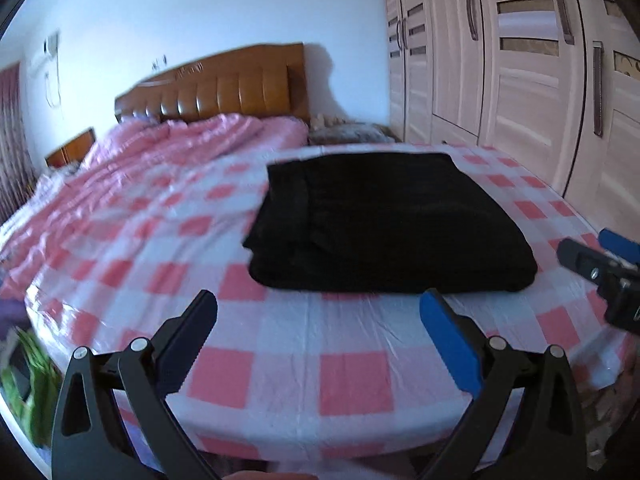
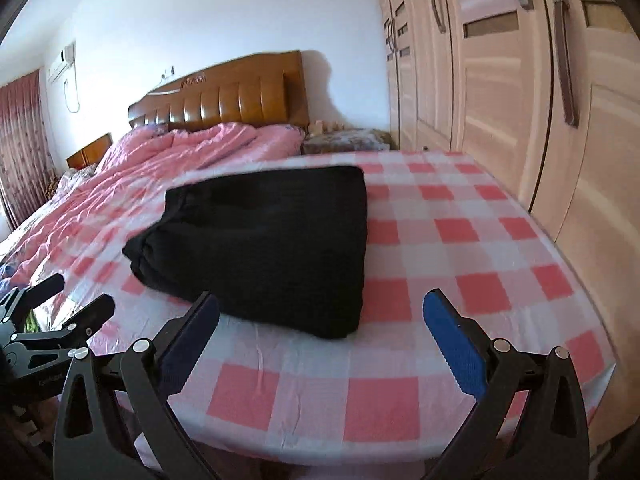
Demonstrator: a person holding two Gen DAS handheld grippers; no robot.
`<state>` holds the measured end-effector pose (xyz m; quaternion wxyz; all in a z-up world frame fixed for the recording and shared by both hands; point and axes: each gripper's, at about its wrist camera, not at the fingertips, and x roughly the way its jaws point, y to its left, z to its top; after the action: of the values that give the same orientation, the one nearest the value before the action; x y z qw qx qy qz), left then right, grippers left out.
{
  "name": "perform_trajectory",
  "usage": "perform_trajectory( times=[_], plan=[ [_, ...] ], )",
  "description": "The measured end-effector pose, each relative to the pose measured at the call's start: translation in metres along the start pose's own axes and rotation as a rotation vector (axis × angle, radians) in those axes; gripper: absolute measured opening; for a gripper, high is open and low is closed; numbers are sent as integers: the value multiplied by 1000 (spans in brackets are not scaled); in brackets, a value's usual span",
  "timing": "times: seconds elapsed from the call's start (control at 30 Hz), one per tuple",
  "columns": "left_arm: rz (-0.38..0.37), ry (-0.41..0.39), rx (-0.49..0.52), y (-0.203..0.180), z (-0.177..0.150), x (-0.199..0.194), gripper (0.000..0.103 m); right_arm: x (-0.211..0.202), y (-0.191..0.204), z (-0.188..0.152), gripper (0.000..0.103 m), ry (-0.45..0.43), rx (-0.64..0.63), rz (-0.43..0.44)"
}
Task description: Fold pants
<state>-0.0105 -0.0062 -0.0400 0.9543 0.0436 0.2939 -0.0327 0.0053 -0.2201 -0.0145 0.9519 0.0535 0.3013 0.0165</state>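
Black fabric pants (image 1: 384, 220) lie folded compact on red-checked tablecloth (image 1: 280, 380), near edge; left gripper (image 1: 318, 320) and right gripper (image 2: 320, 320) spread, empty, clear — fold looks finished.

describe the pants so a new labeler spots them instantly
Start at the bed with the brown padded headboard. Its near end is covered by a pink-and-white checked sheet, and on that lies the pants, folded into a compact black bundle. It is the only dark, solid-coloured item on the bed; the rumpled pink quilt lies behind it.
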Motion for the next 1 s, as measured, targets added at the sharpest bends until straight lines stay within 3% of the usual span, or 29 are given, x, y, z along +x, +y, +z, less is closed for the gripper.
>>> perform_trajectory(
  times=[0.27,1.0],
  plan=[
    [-7,16,-40,5,-3,7,101,1,6,-12,99,10,5,-2],
    [-15,23,-31,3,-2,6,101,0,6,-13,99,9,11,-9]
  ],
)
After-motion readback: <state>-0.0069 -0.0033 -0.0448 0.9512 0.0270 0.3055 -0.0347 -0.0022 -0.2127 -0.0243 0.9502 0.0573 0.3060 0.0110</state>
